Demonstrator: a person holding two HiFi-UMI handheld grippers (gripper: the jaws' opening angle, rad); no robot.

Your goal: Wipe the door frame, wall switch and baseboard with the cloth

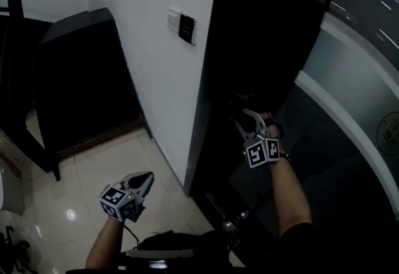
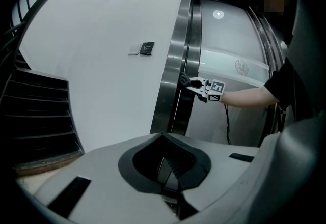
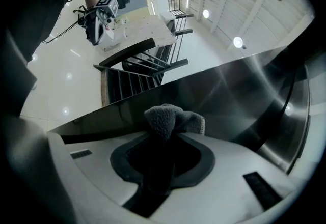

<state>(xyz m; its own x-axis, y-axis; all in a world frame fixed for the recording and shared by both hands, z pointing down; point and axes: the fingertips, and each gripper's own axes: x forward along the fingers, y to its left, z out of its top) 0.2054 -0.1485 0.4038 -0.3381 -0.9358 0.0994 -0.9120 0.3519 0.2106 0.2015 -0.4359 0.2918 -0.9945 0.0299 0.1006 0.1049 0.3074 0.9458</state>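
- The right hand-held gripper [image 1: 247, 118] is clamped on a bunched grey cloth [image 3: 173, 118]. Only a small tuft stands proud of the jaws, pressed against the dark steel door frame [image 1: 212, 80].
- With so little cloth in front, I'd worry that a tilt of the wrist would put the hard jaw tips on the polished metal and leave a scrape.
- The cloth looks pinched by one fold. A firm drag along the frame might tug it loose, and it would drop to the tiled floor [image 1: 93, 173].
- A thin cable hangs below the right wrist. It could snag on the frame's edge on a long stroke.
- The wall switch [image 1: 186, 27] sits further off and to the left on the white wall, well apart from the cloth. Too hard a push there would likely flip it rather than clean it.
- I can't pick out the baseboard from here.
- The right forearm stretches forward to the frame, wrist about in line with it, marker cube turned back toward the person.
- The left hand-held gripper [image 1: 143, 179] hangs low at the near left over the floor, well clear of the wall. Its jaws are together with nothing between them.
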